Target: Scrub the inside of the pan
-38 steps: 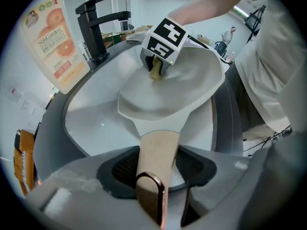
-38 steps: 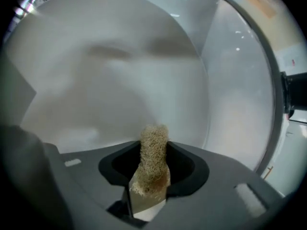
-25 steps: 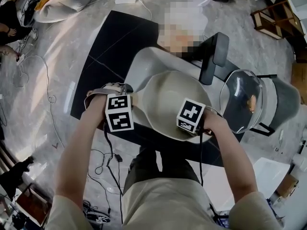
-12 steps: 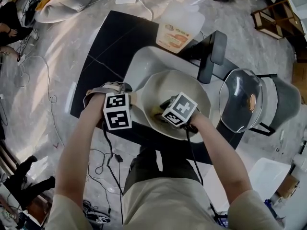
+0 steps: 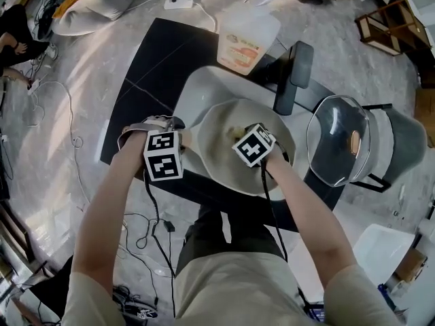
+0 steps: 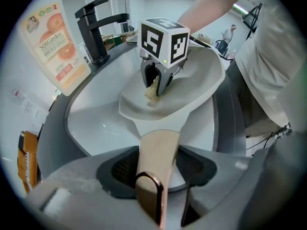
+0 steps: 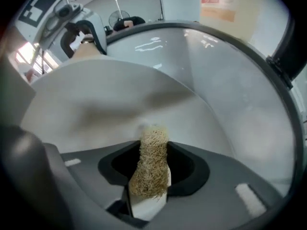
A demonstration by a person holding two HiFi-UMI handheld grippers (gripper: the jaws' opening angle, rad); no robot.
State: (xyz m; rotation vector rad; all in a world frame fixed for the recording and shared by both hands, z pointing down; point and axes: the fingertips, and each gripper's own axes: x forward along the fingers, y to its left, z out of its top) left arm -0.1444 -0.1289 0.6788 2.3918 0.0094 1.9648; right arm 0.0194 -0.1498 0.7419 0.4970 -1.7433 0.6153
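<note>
Sink [image 5: 196, 90]: faucet [image 5: 285, 80], soap bottle [image 5: 246, 41] behind pan [image 5: 221, 151]; glass lid [image 5: 336, 141] right.

Beige T-shirt [image 5: 231, 294], dark trousers [image 5: 216, 233], black cables [image 5: 152, 206].

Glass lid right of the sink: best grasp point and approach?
Take the glass lid by its small brown knob at the dome's centre, fingers coming down from above. The smooth curved glass gives no other hold, and the rim looks too wide. The knob appears to face up.
</note>
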